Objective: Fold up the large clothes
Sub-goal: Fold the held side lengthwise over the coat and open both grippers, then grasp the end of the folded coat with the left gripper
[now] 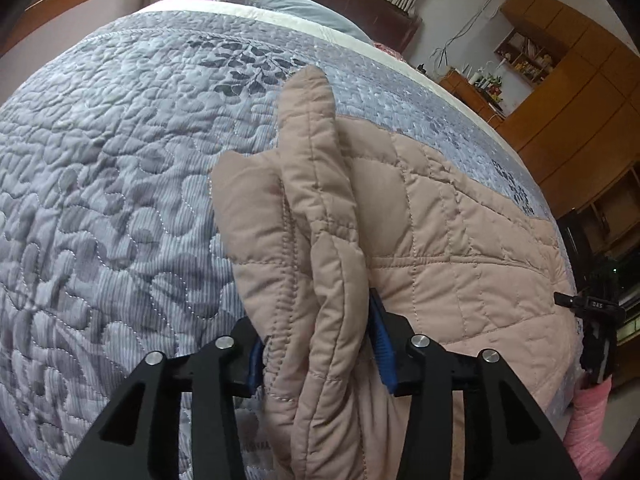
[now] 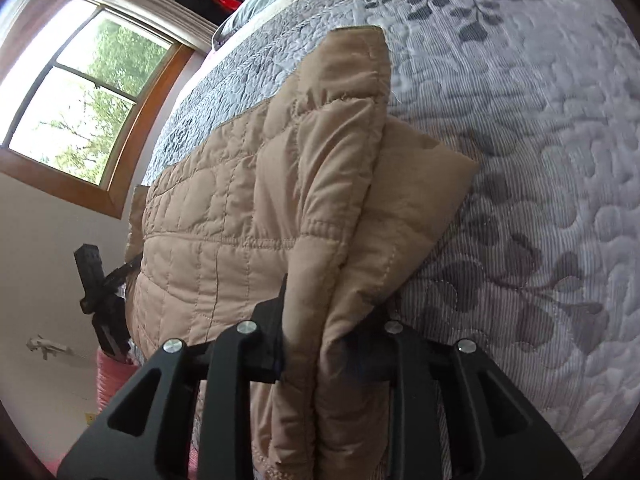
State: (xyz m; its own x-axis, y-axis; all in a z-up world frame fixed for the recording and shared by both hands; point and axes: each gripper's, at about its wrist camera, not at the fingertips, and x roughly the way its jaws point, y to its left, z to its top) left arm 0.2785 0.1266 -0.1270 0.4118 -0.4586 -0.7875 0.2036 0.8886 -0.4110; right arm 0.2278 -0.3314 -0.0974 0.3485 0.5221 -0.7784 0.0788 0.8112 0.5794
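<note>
Left wrist view: the left gripper [image 1: 320, 344] is clenched on a bunched edge of the tan quilted jacket [image 1: 440, 240], folds of padded cloth standing up between its blue-lined fingers [image 1: 385, 344]. From there the jacket spreads flat to the right across the grey-blue leaf-patterned bedspread [image 1: 120, 180], and its far edge runs in a fairly straight line across the bed. To the left of the gripped folds the bedspread lies bare all the way to the pillow [image 1: 280, 0] at the head of the bed. At the far right, past the jacket's end, the right gripper [image 1: 596, 320] shows near the bed's side edge, with wooden cabinets [image 1: 580, 80] beyond.

Right wrist view: the right gripper [image 2: 332, 344] is likewise clamped on a thick wad of the jacket [image 2: 240, 200], layers doubled over so that a stitched corner [image 2: 360, 40] sticks up and a second flap [image 2: 432, 176] pokes out to the right. The jacket stretches leftward toward the bed's edge, where the left gripper [image 2: 96, 280] is seen beside the wall under the window [image 2: 80, 100]. To the right of the held wad the bedspread [image 2: 520, 160] is uncovered and wide
</note>
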